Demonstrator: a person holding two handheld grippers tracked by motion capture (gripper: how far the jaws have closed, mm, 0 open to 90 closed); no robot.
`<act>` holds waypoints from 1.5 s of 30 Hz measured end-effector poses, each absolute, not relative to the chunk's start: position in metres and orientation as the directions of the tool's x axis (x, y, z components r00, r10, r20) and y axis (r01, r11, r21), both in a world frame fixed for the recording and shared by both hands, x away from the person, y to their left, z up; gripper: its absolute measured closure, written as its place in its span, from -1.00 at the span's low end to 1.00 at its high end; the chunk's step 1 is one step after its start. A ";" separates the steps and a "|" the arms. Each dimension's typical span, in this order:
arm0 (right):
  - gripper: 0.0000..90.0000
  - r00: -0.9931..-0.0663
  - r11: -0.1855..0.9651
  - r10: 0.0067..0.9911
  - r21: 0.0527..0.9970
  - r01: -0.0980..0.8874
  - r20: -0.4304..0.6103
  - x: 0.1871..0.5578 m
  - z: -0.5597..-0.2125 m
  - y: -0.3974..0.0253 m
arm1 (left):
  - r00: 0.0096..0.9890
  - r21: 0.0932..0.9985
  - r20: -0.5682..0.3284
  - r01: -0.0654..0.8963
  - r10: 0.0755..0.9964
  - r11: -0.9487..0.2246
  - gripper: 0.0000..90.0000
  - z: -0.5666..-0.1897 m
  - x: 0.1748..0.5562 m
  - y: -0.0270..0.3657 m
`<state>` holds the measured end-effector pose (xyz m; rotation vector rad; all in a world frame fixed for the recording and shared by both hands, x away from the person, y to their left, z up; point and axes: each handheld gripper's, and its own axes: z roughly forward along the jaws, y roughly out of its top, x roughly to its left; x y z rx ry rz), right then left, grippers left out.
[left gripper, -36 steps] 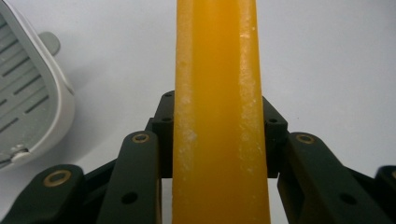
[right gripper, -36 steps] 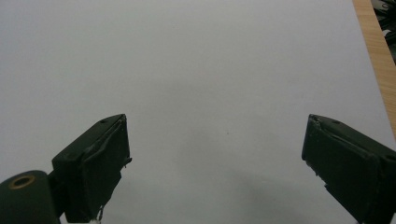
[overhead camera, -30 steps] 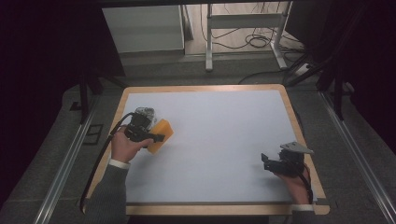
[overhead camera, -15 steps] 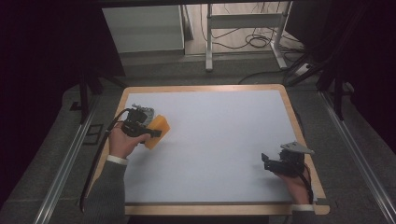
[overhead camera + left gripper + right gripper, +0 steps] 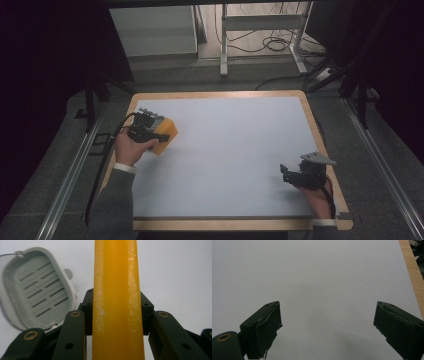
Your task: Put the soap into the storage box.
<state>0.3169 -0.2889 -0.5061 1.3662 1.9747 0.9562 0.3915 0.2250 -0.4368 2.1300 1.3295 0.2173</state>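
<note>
My left gripper is shut on a yellow-orange bar over the far left part of the white table. In the left gripper view the bar stands upright between the two black jaws of the left gripper, with pale specks on its surface. A grey slotted dish lies on the table just left of the bar in that view. My right gripper rests near the table's right front corner, open, with nothing but bare table between its jaws.
The table has a wooden rim, whose right edge runs close beside my right gripper. Beyond the far edge stand a white cabinet, a metal frame and floor cables.
My left gripper has carried the yellow-orange bar a little farther away and to the left. The right gripper has stayed where it was.
</note>
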 end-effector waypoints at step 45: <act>-0.83 -0.324 0.231 0.945 0.796 0.559 -0.047 0.318 -0.508 -0.289 | 0.306 0.625 -0.282 0.778 0.909 -0.068 0.35 -0.440 0.438 0.276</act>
